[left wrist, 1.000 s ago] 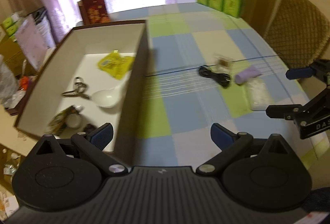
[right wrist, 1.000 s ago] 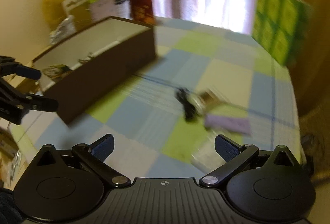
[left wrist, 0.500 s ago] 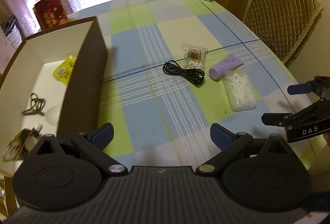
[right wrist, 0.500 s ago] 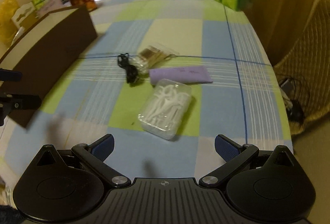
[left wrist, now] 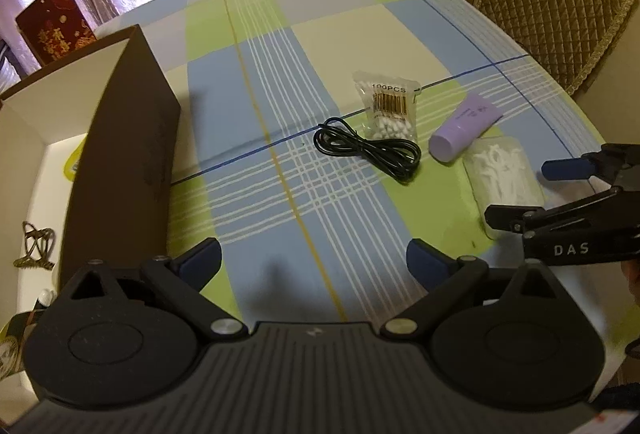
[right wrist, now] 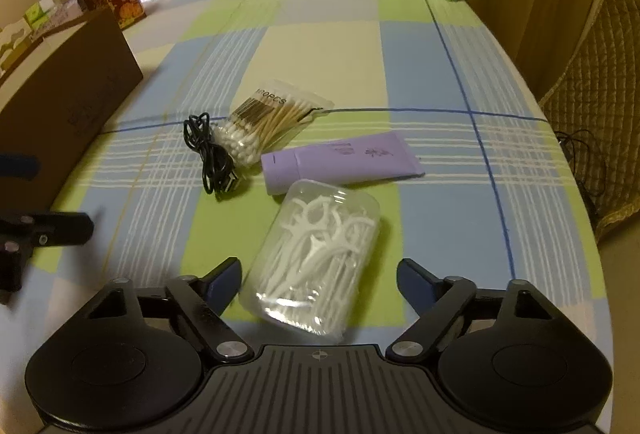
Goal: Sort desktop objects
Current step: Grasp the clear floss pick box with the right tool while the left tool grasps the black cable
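A clear case of floss picks [right wrist: 316, 266] is shown lying on the checked tablecloth [right wrist: 440, 218], framed between the spread, empty jaws of the right gripper [right wrist: 319, 276], apparently lined up for a grasp. Just beyond lie a purple tube [right wrist: 344, 164], cotton swabs [right wrist: 268, 122] and a black cable [right wrist: 212, 158]. The left gripper [left wrist: 314, 260], likewise spread and empty, is held beside the open box [left wrist: 120, 154], the likely destination.

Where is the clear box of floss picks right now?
In the right wrist view the box of floss picks lies on the checked tablecloth between the open right gripper's fingertips, just near of the purple tube.
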